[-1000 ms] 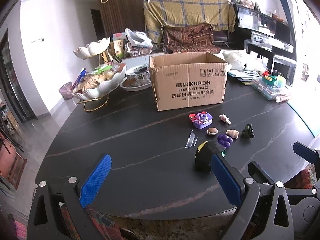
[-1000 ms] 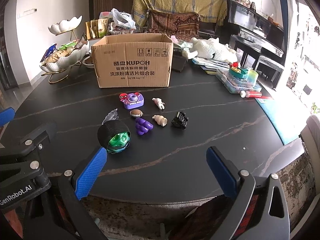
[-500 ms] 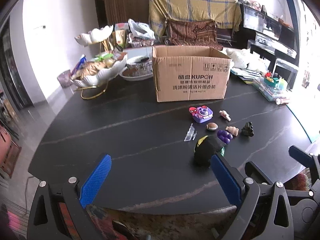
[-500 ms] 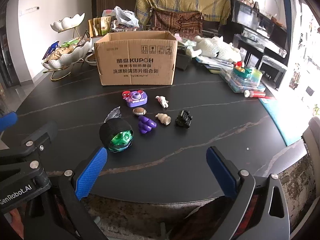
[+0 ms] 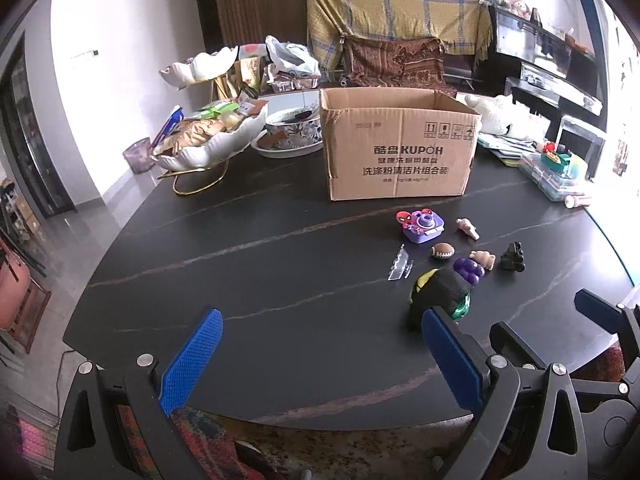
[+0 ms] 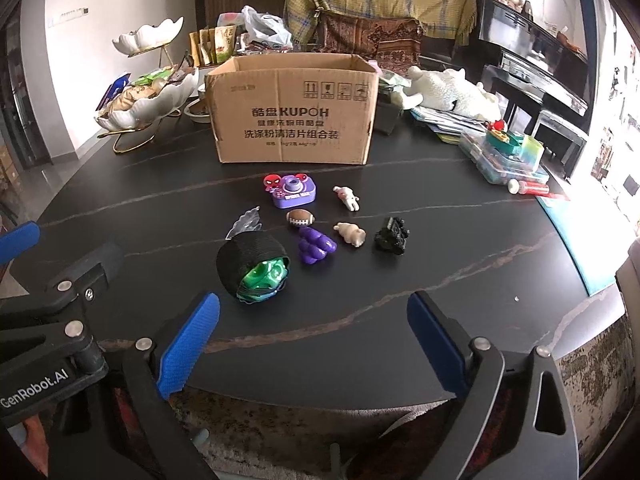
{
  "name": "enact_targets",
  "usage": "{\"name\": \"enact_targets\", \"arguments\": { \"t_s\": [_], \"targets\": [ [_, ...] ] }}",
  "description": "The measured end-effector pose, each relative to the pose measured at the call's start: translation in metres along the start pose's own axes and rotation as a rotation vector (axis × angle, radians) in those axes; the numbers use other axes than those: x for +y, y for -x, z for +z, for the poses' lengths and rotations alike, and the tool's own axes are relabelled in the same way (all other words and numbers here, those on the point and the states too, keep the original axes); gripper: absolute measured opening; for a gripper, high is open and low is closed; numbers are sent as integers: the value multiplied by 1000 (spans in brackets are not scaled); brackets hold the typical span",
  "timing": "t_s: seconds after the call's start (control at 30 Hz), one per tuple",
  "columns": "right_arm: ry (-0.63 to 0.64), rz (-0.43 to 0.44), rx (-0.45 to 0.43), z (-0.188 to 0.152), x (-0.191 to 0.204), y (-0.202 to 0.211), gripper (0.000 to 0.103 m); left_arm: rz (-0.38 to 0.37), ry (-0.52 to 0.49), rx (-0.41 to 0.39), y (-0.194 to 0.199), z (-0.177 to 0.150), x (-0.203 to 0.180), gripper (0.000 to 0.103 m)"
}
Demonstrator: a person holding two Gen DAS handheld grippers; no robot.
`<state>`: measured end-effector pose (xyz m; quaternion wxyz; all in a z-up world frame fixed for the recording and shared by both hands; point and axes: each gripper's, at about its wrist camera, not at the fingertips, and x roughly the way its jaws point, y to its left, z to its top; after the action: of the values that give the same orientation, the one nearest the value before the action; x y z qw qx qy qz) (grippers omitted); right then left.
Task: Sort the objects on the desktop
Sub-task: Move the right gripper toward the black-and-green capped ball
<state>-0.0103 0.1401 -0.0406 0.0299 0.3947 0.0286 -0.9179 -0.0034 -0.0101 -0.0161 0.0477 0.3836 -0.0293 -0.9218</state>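
Observation:
Several small toys lie on the black table (image 6: pixel 460 264) in front of an open cardboard box (image 6: pixel 294 120): a purple toy camera (image 6: pixel 294 191), a tiny football (image 6: pixel 300 218), purple grapes (image 6: pixel 316 245), two beige figures (image 6: pixel 349 234), a black car (image 6: pixel 392 236) and a green mask in a black band (image 6: pixel 256 266). My right gripper (image 6: pixel 312 344) hovers near the table's front edge, its jaws wide but closing, nothing between them. My left gripper (image 5: pixel 320 356) stands open and empty left of the toys; the mask (image 5: pixel 438 300) sits just beyond its right finger.
A white shell-shaped snack stand (image 5: pixel 208 140) and a patterned bowl (image 5: pixel 290 136) stand at the back left. Plush toy (image 6: pixel 452 92), books and a plastic case (image 6: pixel 504 160) crowd the back right. A clear plastic piece (image 5: pixel 400 266) lies left of the toys.
Both views have tilted slightly, so the table and box sit a little lower in frame. The right gripper's fingers stand a little closer together. No toy has moved.

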Motion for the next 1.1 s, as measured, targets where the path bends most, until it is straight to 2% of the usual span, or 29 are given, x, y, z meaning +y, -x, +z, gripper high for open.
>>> {"name": "enact_targets", "arguments": {
  "t_s": [0.1, 0.8, 1.1],
  "targets": [
    [5, 22, 4, 1, 4, -3, 88, 0, 9, 10, -5, 0, 4, 99],
    [44, 35, 50, 13, 29, -31, 83, -30, 37, 74, -36, 4, 18, 99],
    [38, 42, 63, 13, 29, -37, 83, -15, 19, 62, -39, 6, 18, 99]
  ]
}}
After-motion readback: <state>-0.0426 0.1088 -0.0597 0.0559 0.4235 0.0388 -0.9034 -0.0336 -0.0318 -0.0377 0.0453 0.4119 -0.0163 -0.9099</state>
